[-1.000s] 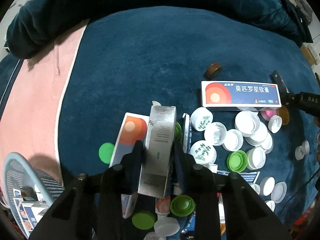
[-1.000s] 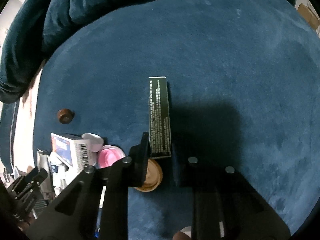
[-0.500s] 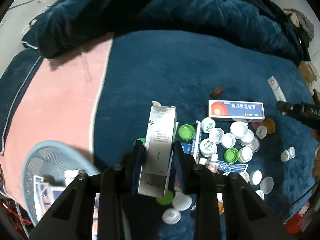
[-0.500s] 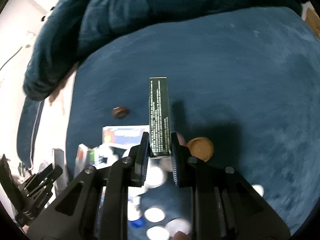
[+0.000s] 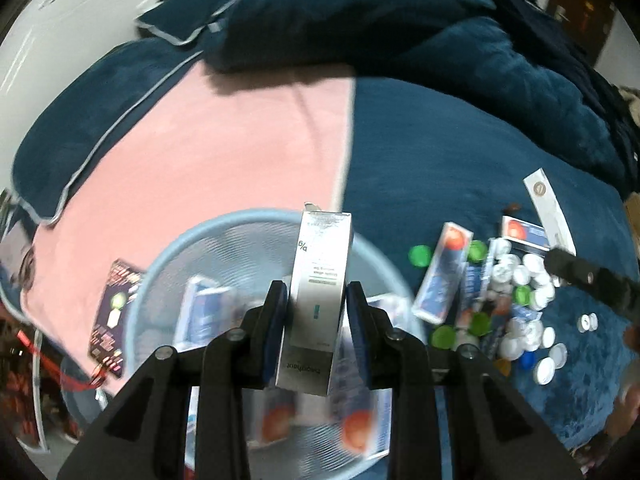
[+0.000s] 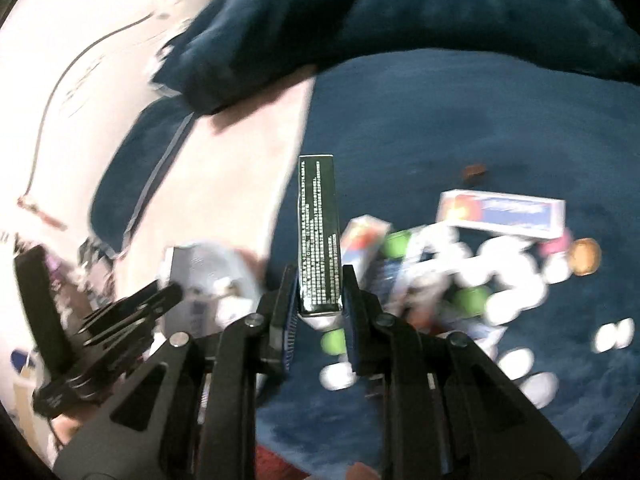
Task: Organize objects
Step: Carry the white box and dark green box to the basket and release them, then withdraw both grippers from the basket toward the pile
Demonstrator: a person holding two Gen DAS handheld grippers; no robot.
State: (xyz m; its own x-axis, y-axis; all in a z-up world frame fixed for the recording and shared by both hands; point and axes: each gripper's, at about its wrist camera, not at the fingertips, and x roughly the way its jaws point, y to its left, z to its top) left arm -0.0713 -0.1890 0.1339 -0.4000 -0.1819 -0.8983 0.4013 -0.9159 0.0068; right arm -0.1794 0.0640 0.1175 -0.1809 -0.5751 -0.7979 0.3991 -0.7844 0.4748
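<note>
My left gripper (image 5: 316,308) is shut on a silver carton (image 5: 318,288) and holds it above a light blue mesh basket (image 5: 168,256) that has several medicine boxes in it. My right gripper (image 6: 320,296) is shut on a narrow black box (image 6: 319,224) with white print, held in the air above the blue blanket. The left gripper (image 6: 132,312) also shows at the left of the right wrist view, over the basket. A heap of white and green bottle caps (image 5: 520,280) and red-and-blue medicine boxes (image 5: 442,276) lies on the blanket to the right.
A pink sheet (image 5: 224,152) lies left of the blue blanket (image 5: 440,140). A dark patterned card (image 5: 114,304) lies on the pink sheet beside the basket. A long white-blue box (image 6: 504,216), a brown cap (image 6: 586,256) and a small brown lid (image 6: 474,170) lie on the blanket.
My left gripper has carried the silver carton left, from over the heap to above the basket. My right gripper has lifted the black box off the blanket and swung left.
</note>
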